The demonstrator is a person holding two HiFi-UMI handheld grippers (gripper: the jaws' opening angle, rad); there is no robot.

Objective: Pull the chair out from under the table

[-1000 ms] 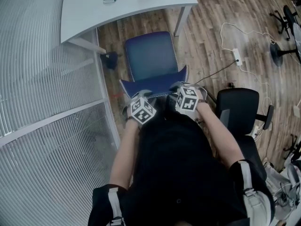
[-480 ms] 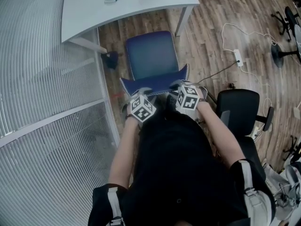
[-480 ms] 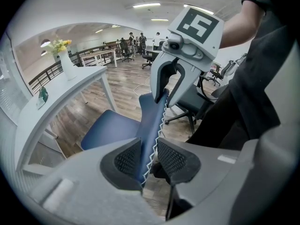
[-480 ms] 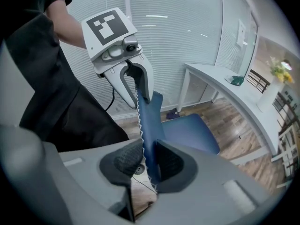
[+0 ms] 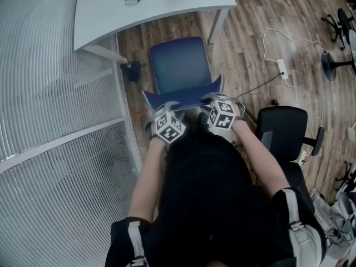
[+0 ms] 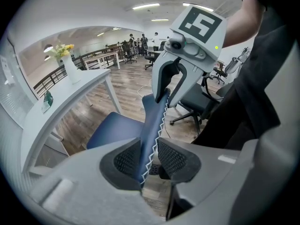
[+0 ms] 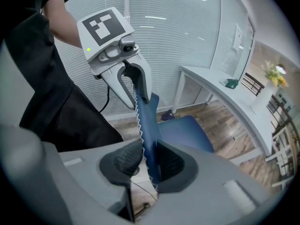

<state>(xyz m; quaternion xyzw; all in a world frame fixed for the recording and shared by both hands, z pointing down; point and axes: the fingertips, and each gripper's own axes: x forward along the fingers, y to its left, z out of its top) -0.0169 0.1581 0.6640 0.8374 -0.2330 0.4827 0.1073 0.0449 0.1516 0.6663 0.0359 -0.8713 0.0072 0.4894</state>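
Little has shifted since earlier frame: chair point(image 5: 179, 65) in same spot, seat just out from table point(image 5: 156, 7) edge; left gripper point(image 5: 167, 110) jaws have just eased slightly wider, backrest point(image 5: 183, 97) still between pads.
We judge pull near done; right gripper point(image 5: 215, 100) also clamps backrest top edge.
Next: draw back further or release, minding black chair point(image 5: 281, 127) beside right arm.
Head view alone shows seat against table; gripper views alone show pads on fabric.
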